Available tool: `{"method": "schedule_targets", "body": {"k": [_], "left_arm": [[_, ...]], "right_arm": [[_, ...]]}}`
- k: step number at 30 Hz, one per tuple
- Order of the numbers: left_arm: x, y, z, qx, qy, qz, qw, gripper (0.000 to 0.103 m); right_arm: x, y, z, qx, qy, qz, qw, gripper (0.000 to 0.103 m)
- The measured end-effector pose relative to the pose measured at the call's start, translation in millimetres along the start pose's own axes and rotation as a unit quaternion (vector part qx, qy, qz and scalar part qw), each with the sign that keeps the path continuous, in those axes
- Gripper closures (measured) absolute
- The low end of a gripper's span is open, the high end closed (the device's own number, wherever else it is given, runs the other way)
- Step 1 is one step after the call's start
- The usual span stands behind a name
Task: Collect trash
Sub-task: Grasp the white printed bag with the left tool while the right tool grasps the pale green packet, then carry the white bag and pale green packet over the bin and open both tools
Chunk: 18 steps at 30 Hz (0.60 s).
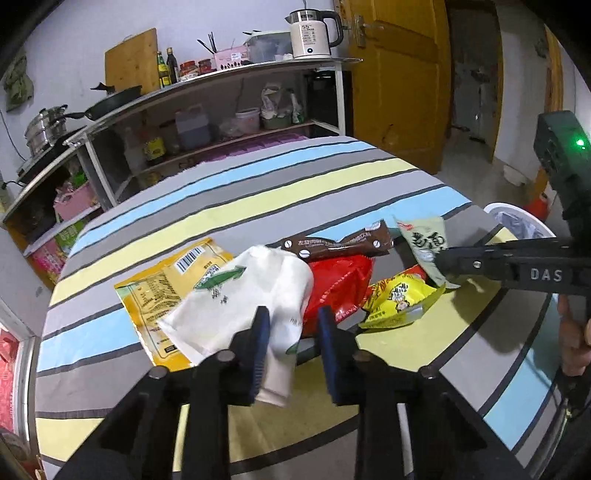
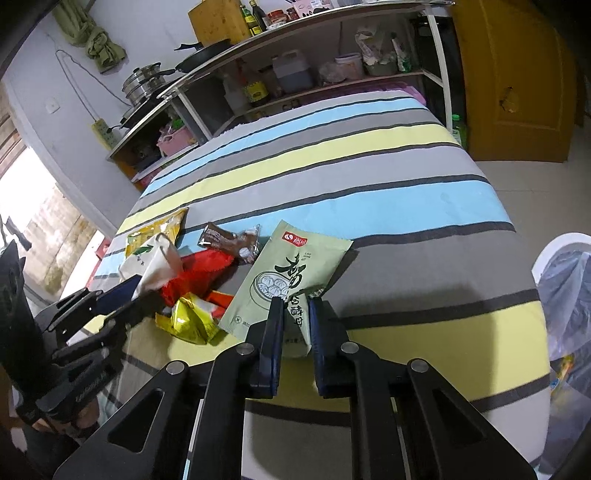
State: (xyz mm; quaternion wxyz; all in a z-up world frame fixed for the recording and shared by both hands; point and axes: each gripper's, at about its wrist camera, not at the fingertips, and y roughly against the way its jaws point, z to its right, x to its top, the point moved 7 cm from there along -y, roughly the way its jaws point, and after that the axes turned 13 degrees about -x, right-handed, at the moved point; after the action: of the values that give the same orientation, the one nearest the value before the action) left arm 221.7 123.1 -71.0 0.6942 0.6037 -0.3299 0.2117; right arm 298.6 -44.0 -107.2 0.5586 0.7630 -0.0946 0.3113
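Several wrappers lie in a heap on the striped tablecloth (image 1: pixel 258 192). A white packet (image 1: pixel 255 291) sits between the jaws of my left gripper (image 1: pixel 293 317). Its left pad touches the packet, and a gap shows at the right pad. My right gripper (image 2: pixel 295 306) is shut on the near corner of a pale green packet (image 2: pixel 291 269), also seen from the left wrist as the green packet (image 1: pixel 424 240). Around them lie a large yellow packet (image 1: pixel 162 288), a brown wrapper (image 1: pixel 340 245), a red packet (image 1: pixel 340 280) and a small yellow snack bag (image 1: pixel 399 299).
A white bin lined with a plastic bag (image 2: pixel 565 288) stands off the table's right edge. Metal shelves (image 1: pixel 221 122) with bottles, pans and a kettle (image 1: pixel 314 33) run behind the table. A wooden door (image 1: pixel 402 74) is at the back right.
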Motion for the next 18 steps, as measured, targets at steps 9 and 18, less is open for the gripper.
{"method": "schedule_targets", "body": {"k": [9,18], "left_arm": [[0.2,18.3,-0.2,0.008,0.036,0.031,0.9988,0.088],[6.5,46.4,10.0,0.008,0.064,0.074,0.9952,0.088]], "right_arm": [[-2.3,15.0,7.0,-0.001,-0.001,0.015,1.000,0.089],[-8.6,38.4,13.7,-0.002,-0.005,0.034,0.999,0.089]]}}
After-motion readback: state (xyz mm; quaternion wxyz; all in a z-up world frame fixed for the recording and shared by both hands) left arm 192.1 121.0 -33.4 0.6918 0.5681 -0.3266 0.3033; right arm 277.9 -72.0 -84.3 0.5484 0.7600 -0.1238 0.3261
